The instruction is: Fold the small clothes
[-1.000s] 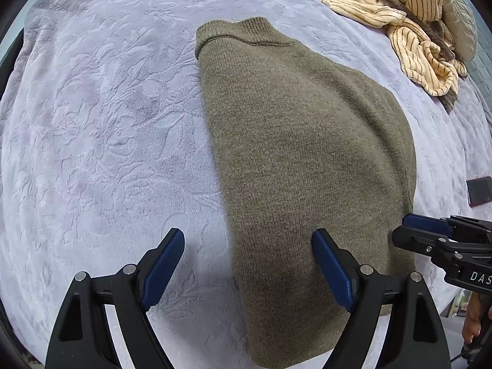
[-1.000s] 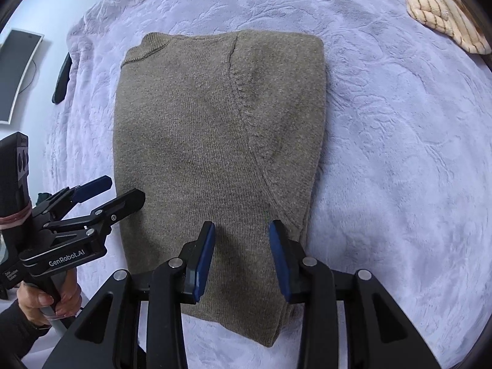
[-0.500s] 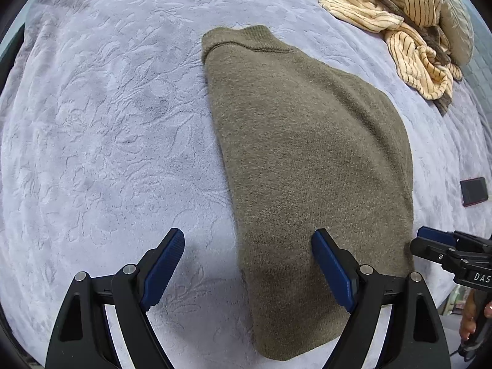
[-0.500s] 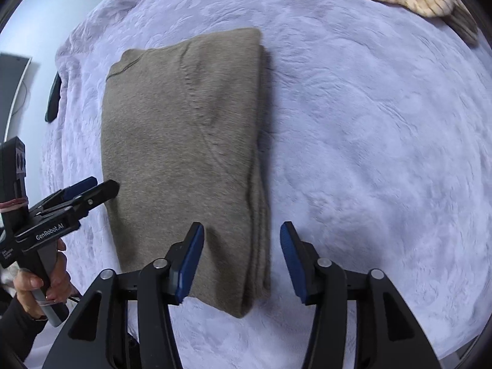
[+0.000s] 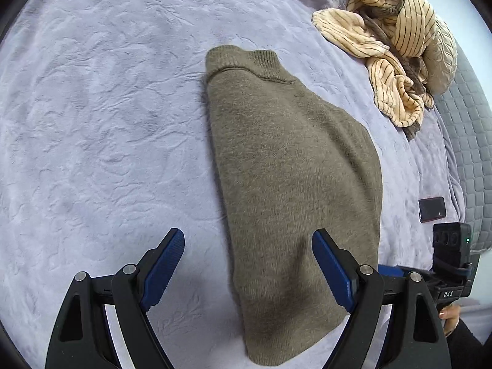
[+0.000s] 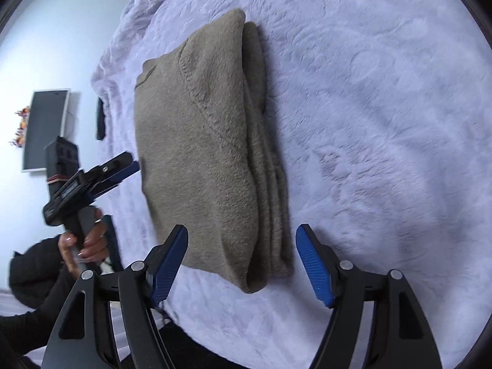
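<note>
Both tongs agape over folded sweater (image 5: 292, 190), collar pointing away, lengthwise.

The olive-brown knit sweater (image 5: 292, 184) is lying flat on the lavender bedspread (image 5: 107, 123), folded lengthwise into a long narrow strip. Ribbed collar sits at the far end, hem at the near end, and the folded layers stack up along its right edge (image 6: 264, 160).
</note>
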Demonstrator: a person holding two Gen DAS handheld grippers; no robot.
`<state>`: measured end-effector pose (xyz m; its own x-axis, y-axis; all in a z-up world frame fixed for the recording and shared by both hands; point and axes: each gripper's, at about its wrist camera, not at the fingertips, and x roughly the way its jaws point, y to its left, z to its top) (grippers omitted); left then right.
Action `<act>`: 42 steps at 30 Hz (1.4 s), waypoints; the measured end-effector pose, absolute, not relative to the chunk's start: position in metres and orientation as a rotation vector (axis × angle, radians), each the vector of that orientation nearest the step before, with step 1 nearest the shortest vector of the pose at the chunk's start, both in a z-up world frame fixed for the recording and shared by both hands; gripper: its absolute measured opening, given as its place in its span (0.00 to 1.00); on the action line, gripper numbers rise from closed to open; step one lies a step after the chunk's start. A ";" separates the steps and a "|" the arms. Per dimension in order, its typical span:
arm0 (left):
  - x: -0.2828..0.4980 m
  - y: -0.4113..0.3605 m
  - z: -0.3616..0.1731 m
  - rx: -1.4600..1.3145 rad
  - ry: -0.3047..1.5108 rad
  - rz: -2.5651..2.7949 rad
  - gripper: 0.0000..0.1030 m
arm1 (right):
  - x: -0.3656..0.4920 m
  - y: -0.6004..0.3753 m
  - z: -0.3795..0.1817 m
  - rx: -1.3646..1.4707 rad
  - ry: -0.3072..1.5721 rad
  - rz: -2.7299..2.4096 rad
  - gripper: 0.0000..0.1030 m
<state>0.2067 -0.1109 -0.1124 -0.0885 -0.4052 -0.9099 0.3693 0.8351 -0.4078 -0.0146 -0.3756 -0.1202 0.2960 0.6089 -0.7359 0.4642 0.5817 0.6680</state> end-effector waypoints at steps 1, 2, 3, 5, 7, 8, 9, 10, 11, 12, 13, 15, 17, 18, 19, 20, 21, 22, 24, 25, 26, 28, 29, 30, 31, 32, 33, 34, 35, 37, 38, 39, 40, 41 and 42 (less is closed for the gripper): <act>0.209 -0.113 -0.117 -0.042 1.538 -0.656 0.84 | -0.015 -0.375 -0.126 1.048 1.334 0.135 0.74; 0.211 -0.115 -0.122 -0.059 1.548 -0.663 0.84 | -0.015 -0.375 -0.130 1.064 1.335 0.143 0.74; 0.213 -0.117 -0.126 -0.075 1.557 -0.669 0.84 | -0.016 -0.374 -0.136 1.083 1.337 0.149 0.74; 0.217 -0.123 -0.133 -0.096 1.566 -0.683 0.84 | -0.014 -0.373 -0.146 1.109 1.349 0.153 0.74; 0.221 -0.131 -0.138 -0.100 1.565 -0.703 0.84 | -0.012 -0.369 -0.154 1.115 1.356 0.174 0.74; 0.223 -0.135 -0.139 -0.099 1.562 -0.711 0.84 | -0.011 -0.368 -0.157 1.110 1.362 0.182 0.74; 0.225 -0.138 -0.140 -0.097 1.557 -0.718 0.84 | -0.010 -0.367 -0.159 1.108 1.364 0.193 0.74; 0.228 -0.142 -0.140 -0.094 1.555 -0.723 0.84 | -0.009 -0.367 -0.160 1.108 1.362 0.206 0.74; 0.230 -0.146 -0.141 -0.090 1.550 -0.728 0.84 | -0.007 -0.366 -0.161 1.109 1.359 0.219 0.74; 0.232 -0.150 -0.141 -0.088 1.545 -0.733 0.84 | -0.004 -0.365 -0.162 1.113 1.354 0.232 0.74; 0.234 -0.153 -0.141 -0.082 1.538 -0.743 0.84 | -0.002 -0.364 -0.162 1.116 1.346 0.247 0.75; 0.237 -0.161 -0.142 -0.068 1.528 -0.746 0.84 | 0.005 -0.360 -0.161 1.115 1.326 0.280 0.75; 0.239 -0.166 -0.145 -0.063 1.526 -0.744 0.84 | 0.011 -0.355 -0.163 1.106 1.323 0.299 0.75; 0.240 -0.167 -0.148 -0.062 1.527 -0.743 0.84 | 0.013 -0.353 -0.164 1.099 1.324 0.306 0.75; 0.241 -0.168 -0.149 -0.061 1.525 -0.753 0.84 | 0.017 -0.350 -0.165 1.096 1.325 0.313 0.75; 0.241 -0.169 -0.151 -0.064 1.525 -0.753 0.84 | 0.019 -0.348 -0.167 1.094 1.326 0.318 0.75; 0.242 -0.169 -0.154 -0.067 1.526 -0.754 0.84 | 0.021 -0.347 -0.168 1.093 1.328 0.321 0.75; 0.241 -0.169 -0.156 -0.069 1.528 -0.755 0.84 | 0.022 -0.346 -0.170 1.092 1.329 0.324 0.75; 0.242 -0.169 -0.160 -0.073 1.531 -0.757 0.84 | 0.018 -0.346 -0.172 1.099 1.328 0.323 0.75; 0.242 -0.169 -0.162 -0.078 1.533 -0.757 0.84 | 0.017 -0.346 -0.172 1.111 1.323 0.322 0.75; 0.242 -0.168 -0.163 -0.084 1.532 -0.757 0.84 | 0.014 -0.347 -0.172 1.125 1.317 0.318 0.75; 0.241 -0.165 -0.162 -0.092 1.521 -0.762 0.83 | 0.008 -0.351 -0.172 1.167 1.302 0.305 0.75; 0.240 -0.164 -0.160 -0.092 1.507 -0.760 0.78 | 0.004 -0.352 -0.173 1.182 1.300 0.296 0.73; 0.239 -0.164 -0.157 -0.090 1.491 -0.761 0.76 | 0.001 -0.353 -0.173 1.194 1.301 0.276 0.64; 0.238 -0.163 -0.154 -0.085 1.478 -0.762 0.71 | 0.001 -0.353 -0.173 1.192 1.307 0.257 0.57; 0.236 -0.163 -0.150 -0.082 1.465 -0.765 0.63 | 0.002 -0.353 -0.174 1.192 1.318 0.239 0.39; 0.235 -0.164 -0.147 -0.079 1.455 -0.769 0.60 | 0.001 -0.352 -0.174 1.199 1.314 0.231 0.28; 0.235 -0.163 -0.143 -0.072 1.444 -0.769 0.56 | -0.001 -0.351 -0.172 1.211 1.297 0.227 0.26; 0.234 -0.163 -0.140 -0.069 1.436 -0.770 0.53 | -0.001 -0.350 -0.168 1.209 1.286 0.225 0.24; 0.234 -0.160 -0.133 -0.070 1.424 -0.771 0.52 | 0.003 -0.344 -0.158 1.207 1.262 0.243 0.23; 0.234 -0.159 -0.131 -0.076 1.422 -0.770 0.50 | 0.003 -0.345 -0.155 1.218 1.250 0.260 0.23; 0.234 -0.156 -0.127 -0.084 1.419 -0.771 0.50 | 0.004 -0.345 -0.151 1.231 1.237 0.276 0.23; 0.234 -0.154 -0.123 -0.090 1.416 -0.771 0.50 | 0.007 -0.344 -0.147 1.241 1.226 0.290 0.23; 0.233 -0.152 -0.118 -0.092 1.413 -0.771 0.50 | 0.010 -0.343 -0.141 1.243 1.219 0.302 0.23; 0.233 -0.150 -0.112 -0.089 1.409 -0.770 0.50 | 0.012 -0.340 -0.136 1.241 1.216 0.316 0.23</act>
